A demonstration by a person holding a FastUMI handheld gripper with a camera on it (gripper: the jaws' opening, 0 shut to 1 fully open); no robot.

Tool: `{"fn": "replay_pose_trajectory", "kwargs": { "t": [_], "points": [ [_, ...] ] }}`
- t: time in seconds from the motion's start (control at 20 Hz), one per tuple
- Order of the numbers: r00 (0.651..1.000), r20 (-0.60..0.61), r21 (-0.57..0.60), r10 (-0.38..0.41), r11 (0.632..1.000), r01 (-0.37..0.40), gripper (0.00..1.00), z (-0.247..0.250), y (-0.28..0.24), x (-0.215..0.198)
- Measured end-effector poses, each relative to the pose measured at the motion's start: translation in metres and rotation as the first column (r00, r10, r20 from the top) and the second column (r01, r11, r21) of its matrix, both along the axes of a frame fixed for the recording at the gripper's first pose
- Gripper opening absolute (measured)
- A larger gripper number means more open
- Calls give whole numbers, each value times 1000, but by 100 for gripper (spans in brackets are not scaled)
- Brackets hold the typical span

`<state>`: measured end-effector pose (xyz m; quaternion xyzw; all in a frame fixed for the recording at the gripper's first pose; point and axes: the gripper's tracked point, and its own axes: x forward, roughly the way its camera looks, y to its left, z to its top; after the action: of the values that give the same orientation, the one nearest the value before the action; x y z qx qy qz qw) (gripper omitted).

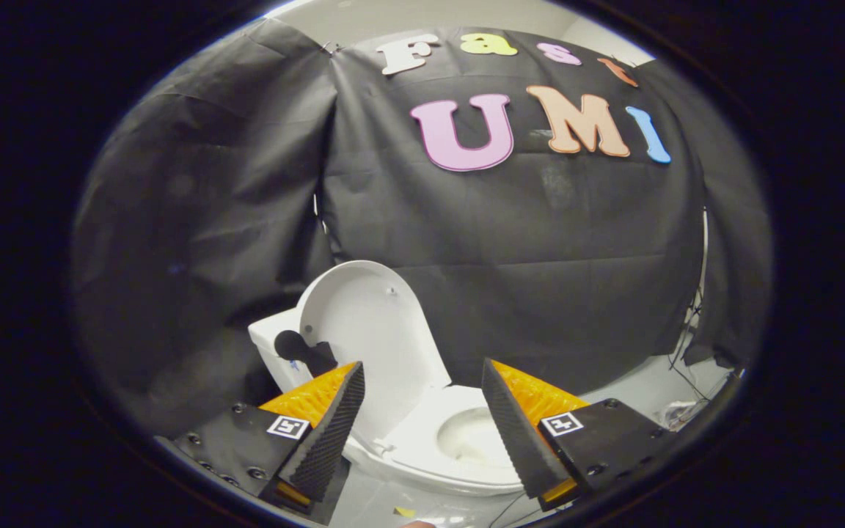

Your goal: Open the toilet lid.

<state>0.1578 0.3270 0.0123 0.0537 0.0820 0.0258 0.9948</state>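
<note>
Spread wide with nothing between them, the gripper (422, 418) fingers (331, 433) frame the toilet lid (371, 330), which stands raised, leaning back against the white tank (272, 345) at about eleven o'clock from the fingers. Just ahead and between the fingers, toward one o'clock of the lid's hinge, the seat (422, 447) lies down around the open bowl (466, 436). Black cloth wall (525, 279) hangs behind the toilet. Loose cables (686, 345) trail over the pale floor (642, 389) at three o'clock.
</note>
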Motion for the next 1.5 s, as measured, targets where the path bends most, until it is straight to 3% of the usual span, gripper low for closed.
{"fn": "replay_pose_trajectory", "kwargs": {
  "t": [0.15, 0.5, 0.8, 1.5],
  "points": [
    [1000, 21, -25, 14, 1000, -13, 99, 0, -8, -1],
    [999, -3, 5, -42, 999, 42, 99, -18, -45, -7],
    [996, 79, -68, -44, 996, 49, 99, -12, -69, -15],
    [984, 91, -48, -151, 987, 156, 99, -21, -129, -25]
  ]
}}
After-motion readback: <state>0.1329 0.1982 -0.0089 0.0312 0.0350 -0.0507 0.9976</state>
